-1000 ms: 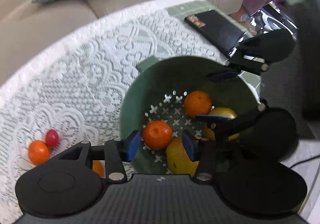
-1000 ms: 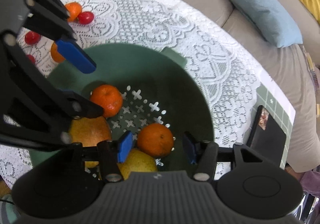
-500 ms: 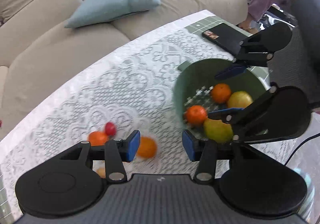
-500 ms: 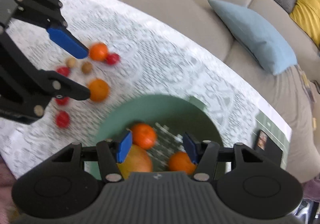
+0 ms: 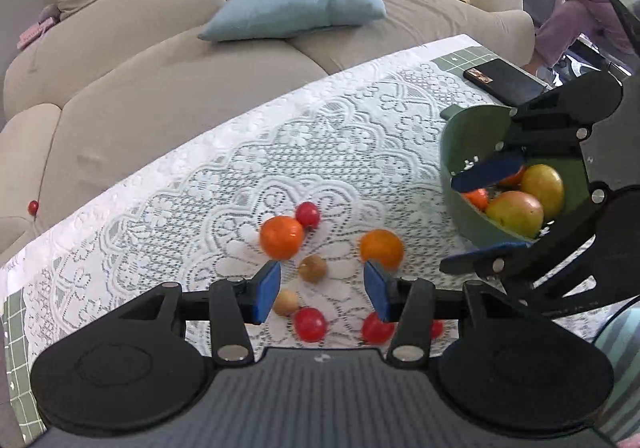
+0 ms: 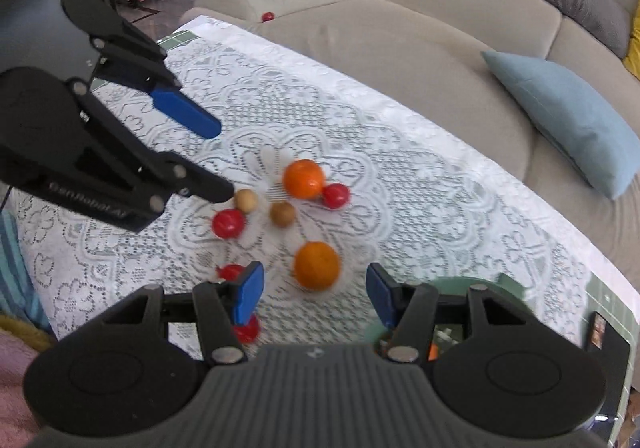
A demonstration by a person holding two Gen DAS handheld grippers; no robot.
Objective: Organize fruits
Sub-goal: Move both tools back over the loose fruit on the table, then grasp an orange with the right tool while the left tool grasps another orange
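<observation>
A green colander bowl (image 5: 456, 152) at the right holds two yellow-green pears (image 5: 516, 210) and tangerines. Loose on the lace cloth lie two tangerines (image 5: 281, 237) (image 5: 381, 248), several red cherry tomatoes (image 5: 308, 214) and two small brown round fruits (image 5: 313, 268). My left gripper (image 5: 322, 290) is open and empty above the loose fruit. My right gripper (image 6: 314, 294) is open and empty, with one tangerine (image 6: 317, 265) just beyond its fingers; it also shows over the bowl in the left wrist view (image 5: 486, 210). The left gripper shows at the left in the right wrist view (image 6: 208, 160).
A black phone (image 5: 506, 82) lies on the table's far right corner. A beige sofa (image 5: 160, 60) with a blue cushion (image 5: 296, 4) runs behind the table. One red tomato (image 5: 33, 206) lies on the sofa. A person in purple (image 5: 584, 4) sits at the far right.
Both grippers have pulled back and up from the bowl and swung left toward the loose fruit. Both stay open and empty.
</observation>
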